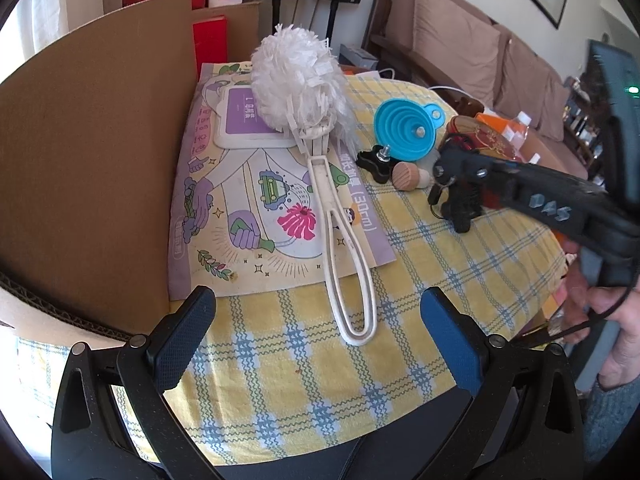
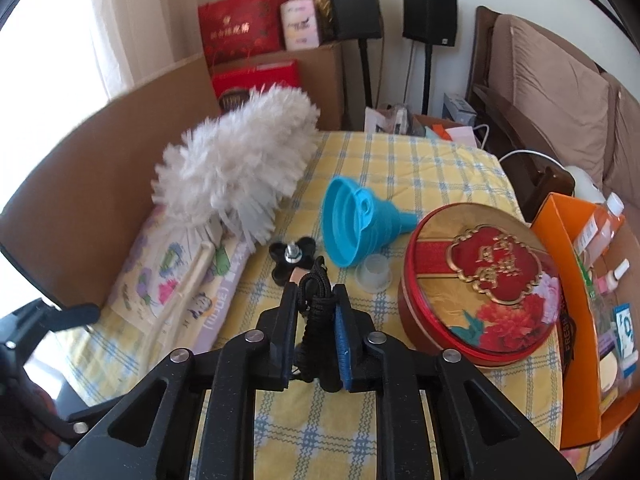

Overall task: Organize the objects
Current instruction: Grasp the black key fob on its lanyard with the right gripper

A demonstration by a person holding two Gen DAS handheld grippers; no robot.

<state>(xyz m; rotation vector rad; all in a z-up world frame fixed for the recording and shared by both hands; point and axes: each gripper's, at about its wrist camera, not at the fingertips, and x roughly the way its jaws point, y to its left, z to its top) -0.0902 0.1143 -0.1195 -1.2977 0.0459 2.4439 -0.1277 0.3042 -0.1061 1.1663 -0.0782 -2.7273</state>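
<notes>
On the checked tablecloth, past the white duster and blue funnel, the right gripper pinches a black coiled cord, perhaps a lanyard, just above the cloth near the red tin. The left gripper hangs wide and empty. The pick-up seems done; next comes lifting it clear.

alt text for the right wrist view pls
The right gripper is shut on a black corded object above a yellow checked tablecloth. Beyond lie a blue funnel, white duster and round red tin.
</notes>
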